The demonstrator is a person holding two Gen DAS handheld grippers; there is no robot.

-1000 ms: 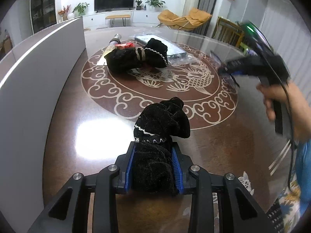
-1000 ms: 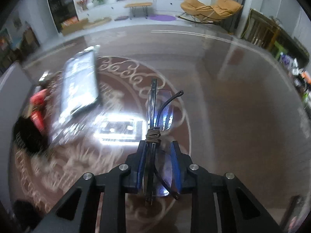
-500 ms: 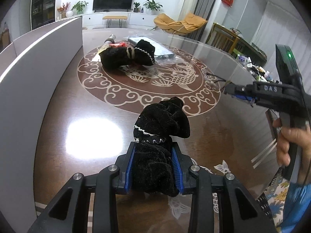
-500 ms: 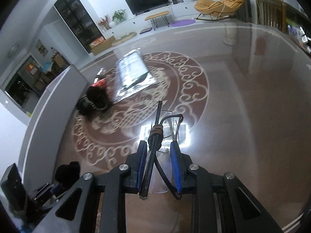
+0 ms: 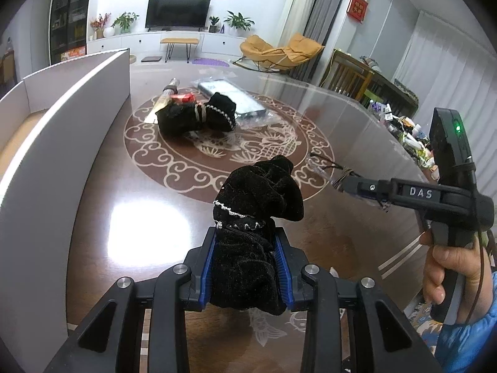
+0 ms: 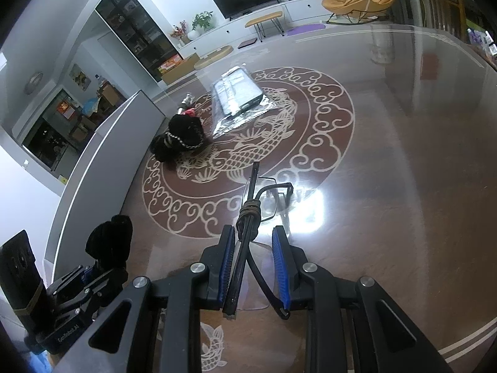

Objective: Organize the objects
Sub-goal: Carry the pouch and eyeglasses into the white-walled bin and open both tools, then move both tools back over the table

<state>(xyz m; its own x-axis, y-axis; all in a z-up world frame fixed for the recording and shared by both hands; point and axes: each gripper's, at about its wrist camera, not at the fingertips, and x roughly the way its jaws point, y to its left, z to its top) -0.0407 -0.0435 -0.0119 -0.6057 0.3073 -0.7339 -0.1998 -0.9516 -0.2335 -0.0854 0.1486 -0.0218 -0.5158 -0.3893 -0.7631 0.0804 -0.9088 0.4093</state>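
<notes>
both tools are loaded. nearest, the left gripper [image 5: 245,264] is clenched on a black velvet pouch [image 5: 254,214]; the right gripper [image 6: 253,267] pinches folded glasses [image 6: 264,199] held over the table [image 6: 388,186]. looks like the glasses go into the pouch next, so its mouth needs opening. far left sits another pouch [image 6: 180,136] beside the white box [image 5: 77,99].

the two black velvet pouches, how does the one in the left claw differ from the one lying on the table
The held pouch is clamped between the left claw and lifted off the table; the far pouch lies flat on it, untouched. The held pouch stands up with its mouth flopping forward; the far pouch sprawls sideways against a red packet and a wrapped flat box. Both are black velvet with silvery bead trim.
</notes>
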